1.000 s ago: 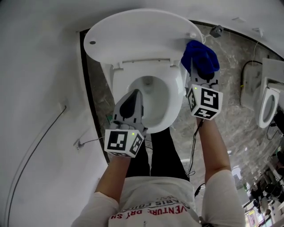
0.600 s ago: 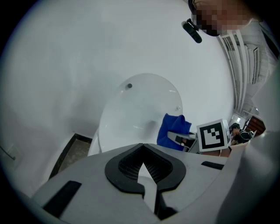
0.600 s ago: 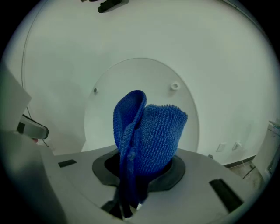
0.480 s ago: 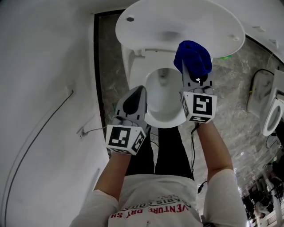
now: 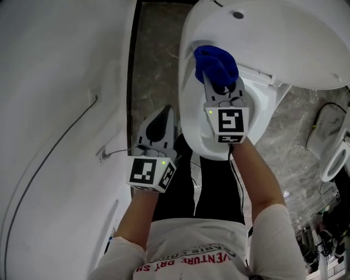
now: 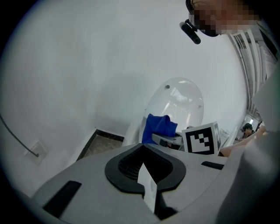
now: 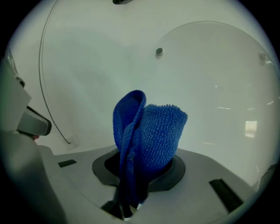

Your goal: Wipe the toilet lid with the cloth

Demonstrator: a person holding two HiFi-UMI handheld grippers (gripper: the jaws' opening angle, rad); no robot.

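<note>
left gripper (image 5: 164, 116) held back, jaws pressed together, nothing gripped | right gripper (image 5: 219, 87) extended further forward, cloth (image 5: 215, 61) clamped between jaws

Cloth (image 5: 216, 63): saturated blue, looped terry texture. Lid (image 5: 284, 44): glossy white, with one dark grey stud (image 5: 238, 15). Left tool (image 5: 163, 119) and right tool (image 5: 217, 90): pale grey shells, black inserts, black-and-white square markers, small green lights. Floor (image 5: 156, 65): mottled grey-brown marble. Wall (image 5: 54, 82): plain white.
</note>
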